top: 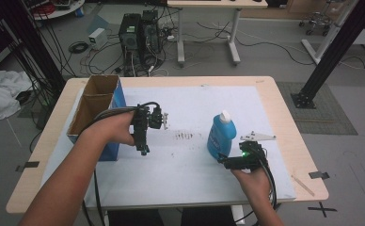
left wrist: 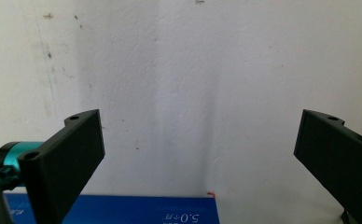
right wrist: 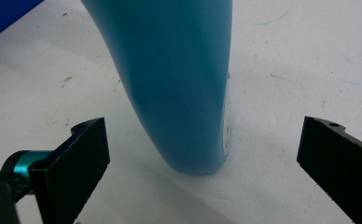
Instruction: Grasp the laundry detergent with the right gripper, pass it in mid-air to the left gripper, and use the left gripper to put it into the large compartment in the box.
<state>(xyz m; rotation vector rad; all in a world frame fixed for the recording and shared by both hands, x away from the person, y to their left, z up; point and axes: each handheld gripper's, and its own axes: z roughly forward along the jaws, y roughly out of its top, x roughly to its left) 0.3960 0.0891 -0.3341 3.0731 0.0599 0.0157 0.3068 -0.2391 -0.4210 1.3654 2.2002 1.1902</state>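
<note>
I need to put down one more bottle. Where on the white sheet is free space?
Free: the far right part of the white sheet, beyond the blue bottle, and the near strip in front of both hands. Crowded: the left side, by the open cardboard box and left gripper.

One counter (top: 284,127) carries one white sheet (top: 185,174). On it stands one blue bottle (top: 221,136) with one white cap (top: 225,116), and one cardboard box (top: 96,115) with blue sides, open at the top. There are two claws: the left claw (top: 143,149) and the right claw (top: 222,160), each with two black jaws set wide apart. Two forearms enter from below. One thin wooden stick (top: 303,185) lies near the counter's right edge. Behind the counter stand two dark computer towers (top: 140,33).
</note>
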